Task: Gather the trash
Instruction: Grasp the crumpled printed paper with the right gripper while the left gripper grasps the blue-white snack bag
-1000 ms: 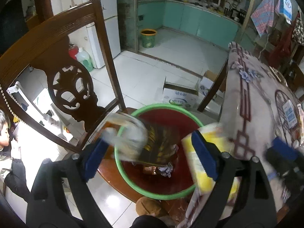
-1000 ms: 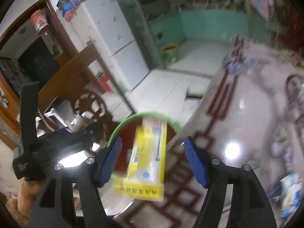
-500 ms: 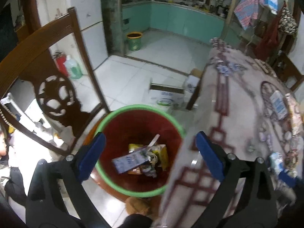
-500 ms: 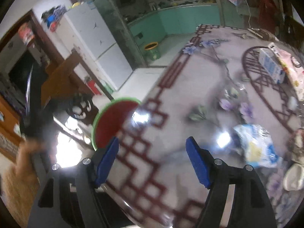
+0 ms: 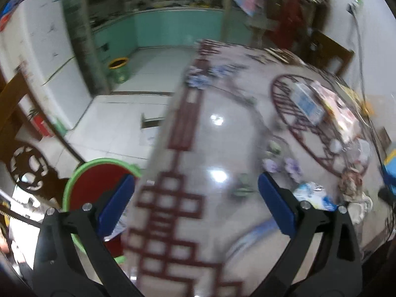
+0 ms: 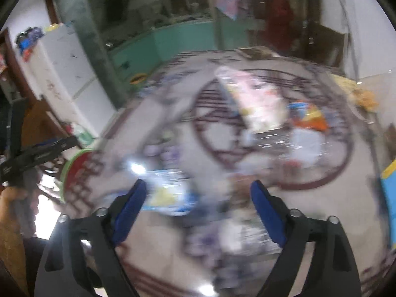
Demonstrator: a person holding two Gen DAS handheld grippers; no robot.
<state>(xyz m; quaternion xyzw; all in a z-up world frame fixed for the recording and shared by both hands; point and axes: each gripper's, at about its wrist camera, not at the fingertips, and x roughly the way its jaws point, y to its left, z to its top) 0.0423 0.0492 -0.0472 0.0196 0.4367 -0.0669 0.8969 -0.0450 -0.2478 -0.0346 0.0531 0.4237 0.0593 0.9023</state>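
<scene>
Blue-padded left gripper (image 5: pixel 196 204) and right gripper (image 6: pixel 198 204) opening, empty; blur risks mis-aiming at wrapper (image 6: pixel 168 199) on surface (image 5: pixel 222 148)

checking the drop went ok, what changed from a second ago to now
Both grippers let go: the left gripper dropped a carton and the right gripper a yellow box into the green-rimmed bin. Both then swung from the bin over the table, toward the wrappers there, jaws opening with nothing between them. The bin stays beside the table.

patterned table (image 5: pixel 217 148), blue carton (image 5: pixel 307 102), wrappers (image 5: pixel 311 196)
</scene>
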